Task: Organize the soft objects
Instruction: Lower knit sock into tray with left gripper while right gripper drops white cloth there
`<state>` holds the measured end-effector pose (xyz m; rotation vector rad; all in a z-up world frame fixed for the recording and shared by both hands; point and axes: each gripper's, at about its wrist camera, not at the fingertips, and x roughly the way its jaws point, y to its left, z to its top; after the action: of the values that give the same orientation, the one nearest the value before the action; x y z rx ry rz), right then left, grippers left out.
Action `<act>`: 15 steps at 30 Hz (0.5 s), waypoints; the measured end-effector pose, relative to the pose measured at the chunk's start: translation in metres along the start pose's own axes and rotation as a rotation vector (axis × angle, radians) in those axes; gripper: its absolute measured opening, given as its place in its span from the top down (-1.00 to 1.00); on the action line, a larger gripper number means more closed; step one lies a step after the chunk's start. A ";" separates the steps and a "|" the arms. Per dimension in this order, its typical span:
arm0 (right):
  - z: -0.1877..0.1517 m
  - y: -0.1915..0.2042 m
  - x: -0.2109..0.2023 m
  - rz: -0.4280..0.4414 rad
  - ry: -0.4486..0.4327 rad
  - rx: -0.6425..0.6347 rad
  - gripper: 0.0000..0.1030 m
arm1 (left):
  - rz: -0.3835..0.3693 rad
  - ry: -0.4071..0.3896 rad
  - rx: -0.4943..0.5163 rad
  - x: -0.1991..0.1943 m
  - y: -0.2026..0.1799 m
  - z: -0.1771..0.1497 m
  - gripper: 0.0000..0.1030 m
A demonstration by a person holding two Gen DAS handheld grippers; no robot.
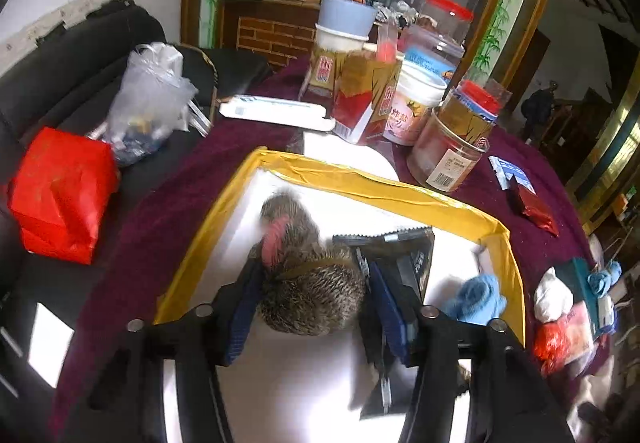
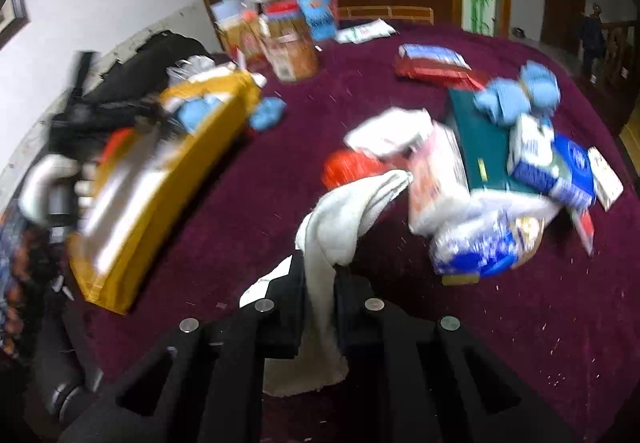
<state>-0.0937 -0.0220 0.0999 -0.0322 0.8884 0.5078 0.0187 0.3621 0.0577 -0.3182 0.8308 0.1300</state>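
Two grippers are at work, one in each of my hands. My left gripper (image 1: 310, 283) is over the yellow-rimmed box (image 1: 372, 189), its blue-padded fingers (image 1: 386, 303) set either side of a brown furry toy (image 1: 312, 291) with a pink patch; the pads sit against its flanks, so I take it as gripped. The toy is inside the box, on the white lining, with a dark flat packet (image 1: 404, 255) just beside it on the right and a blue knitted piece (image 1: 476, 301) near the box's right wall.

My right gripper (image 2: 320, 283) is narrowed onto a white cloth (image 2: 340, 219), which hangs down between the fingers and rises forward in a fold above the maroon worktop (image 2: 240, 211). From this view the box (image 2: 132, 195) stands to the left, well apart from the cloth, with another blue knitted piece (image 2: 268, 113) just beside its far corner. To the right lies a blurred heap of packets and soft things: more blue knitted items (image 2: 516, 93) on a dark green box (image 2: 476, 139), a red bag (image 2: 348, 165), and blue and white packages (image 2: 556, 167).

Jars and cartons (image 1: 400, 95) stand at the far side of the worktop.
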 end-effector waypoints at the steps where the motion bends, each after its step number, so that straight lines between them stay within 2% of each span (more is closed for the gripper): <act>1: 0.004 0.005 -0.004 0.011 -0.008 -0.007 0.76 | -0.012 0.017 -0.017 0.005 0.003 0.001 -0.36; 4: 0.019 0.022 -0.010 0.071 -0.018 -0.030 0.76 | -0.054 0.049 -0.072 0.007 0.010 0.001 -0.38; 7: 0.036 0.045 -0.003 0.129 -0.012 -0.068 0.76 | -0.046 0.001 -0.095 -0.011 0.015 -0.007 -0.39; 9: 0.046 0.065 0.008 0.164 0.001 -0.107 0.76 | -0.057 -0.050 -0.108 -0.028 0.019 -0.015 -0.46; 11: 0.056 0.091 0.023 0.201 0.023 -0.161 0.76 | -0.029 -0.079 -0.142 -0.038 0.025 -0.025 -0.51; 15: 0.071 0.141 0.060 0.240 0.090 -0.264 0.76 | -0.049 -0.063 -0.221 -0.036 0.041 -0.040 -0.52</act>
<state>-0.0717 0.1433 0.1255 -0.1921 0.9135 0.8521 -0.0434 0.3877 0.0498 -0.5391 0.7465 0.1857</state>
